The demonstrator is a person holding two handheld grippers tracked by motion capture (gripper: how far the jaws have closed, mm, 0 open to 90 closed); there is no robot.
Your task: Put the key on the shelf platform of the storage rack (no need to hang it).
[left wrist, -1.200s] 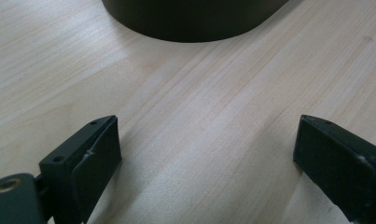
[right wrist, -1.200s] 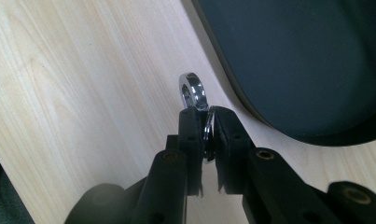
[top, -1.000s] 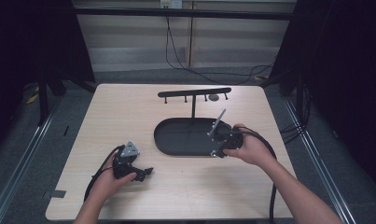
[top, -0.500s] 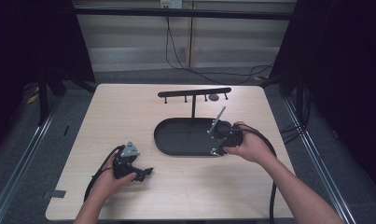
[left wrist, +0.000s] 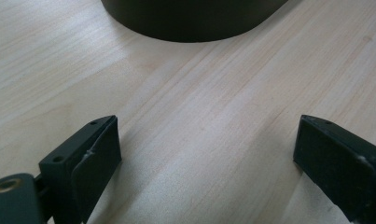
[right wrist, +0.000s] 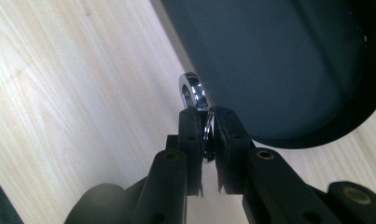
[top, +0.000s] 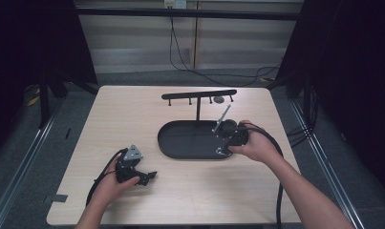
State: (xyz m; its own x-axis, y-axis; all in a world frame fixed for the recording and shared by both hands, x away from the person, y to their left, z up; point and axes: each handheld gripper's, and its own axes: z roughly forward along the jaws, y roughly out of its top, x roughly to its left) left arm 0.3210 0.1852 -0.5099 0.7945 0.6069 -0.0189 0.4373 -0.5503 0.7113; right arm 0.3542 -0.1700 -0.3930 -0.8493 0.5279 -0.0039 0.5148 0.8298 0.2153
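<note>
**Ring pinched at the tray's edge**

I'm watching the tabletop (top: 133, 119) carrying the black oval tray (top: 185, 140). My left claw (left wrist: 204, 149) is resting spread wide, while my right claw (right wrist: 206, 135) is pinching a shiny metal ring (right wrist: 191, 91) over the tray's rim.

High cam overhead; 2 gripper cams close; shared tray (top: 180, 143).

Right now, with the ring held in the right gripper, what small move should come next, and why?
Probably lift the right gripper toward the hook bar: its jaws pinch a shiny metal ring just over the black tray, and the bar's pegs look free.
</note>
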